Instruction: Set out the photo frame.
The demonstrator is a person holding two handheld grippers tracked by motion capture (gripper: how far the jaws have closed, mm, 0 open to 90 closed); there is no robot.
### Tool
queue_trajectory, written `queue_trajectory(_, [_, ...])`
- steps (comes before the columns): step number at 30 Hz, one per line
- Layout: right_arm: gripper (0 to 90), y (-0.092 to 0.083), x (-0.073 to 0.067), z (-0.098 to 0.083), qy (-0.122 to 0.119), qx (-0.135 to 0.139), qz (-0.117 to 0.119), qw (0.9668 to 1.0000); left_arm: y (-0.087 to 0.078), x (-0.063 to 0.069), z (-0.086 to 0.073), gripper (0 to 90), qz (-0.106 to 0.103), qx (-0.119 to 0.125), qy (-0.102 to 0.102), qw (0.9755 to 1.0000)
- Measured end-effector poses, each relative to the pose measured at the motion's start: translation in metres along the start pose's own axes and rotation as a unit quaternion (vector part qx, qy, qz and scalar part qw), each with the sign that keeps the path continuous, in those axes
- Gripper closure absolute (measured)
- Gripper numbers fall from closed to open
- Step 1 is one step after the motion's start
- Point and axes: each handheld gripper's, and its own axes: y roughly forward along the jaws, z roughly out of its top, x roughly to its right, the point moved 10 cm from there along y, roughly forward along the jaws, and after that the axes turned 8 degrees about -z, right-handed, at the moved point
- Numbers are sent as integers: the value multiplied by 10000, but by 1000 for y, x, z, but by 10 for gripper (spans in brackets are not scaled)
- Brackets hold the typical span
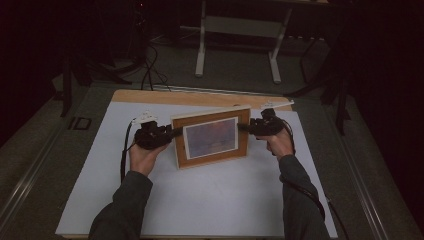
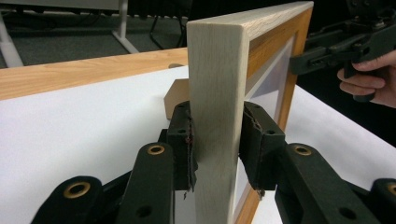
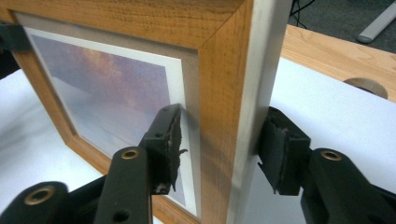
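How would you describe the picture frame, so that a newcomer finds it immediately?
On the white sheet covering the table, look midway between the two hand-held grippers. The picture frame stands upright there, wooden, around a purple-orange sky print, with black jaws at each side edge.

Dim room, grey floor [image 1: 235, 75], white-legged table [image 1: 240, 25] behind.

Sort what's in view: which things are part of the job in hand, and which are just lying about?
In use:
- picture frame, standing upright on the white sheet
- left gripper, clamped on one side edge
- right gripper, jaws around the other edge

Lying about:
- table stand on the floor behind
- cables on the floor
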Motion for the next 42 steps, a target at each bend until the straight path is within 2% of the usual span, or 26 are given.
queue_trajectory(4, [545,-5,-1,-5,25,-43,-35,10000,3,-1,0,677,-63,22,-30,10000])
queue_trajectory(8, [556,-9,-2,-8,38,-208,-99,9997,5,-4,1,677,-244,53,-118,9996])
queue_trajectory(13, [571,-15,-4,-13,27,-303,-180,9994,7,-5,1,674,-348,84,-159,9992])
queue_trajectory(22, [598,-21,-10,-22,288,-156,-238,9992,8,-10,3,660,-411,87,-258,9988])
queue_trajectory(35, [611,-29,-17,-28,223,-228,-375,9988,9,-9,3,651,-513,87,-302,9982])
queue_trajectory(42, [614,-32,-19,-30,225,-221,-379,9988,7,-6,3,648,-482,31,-354,9982])
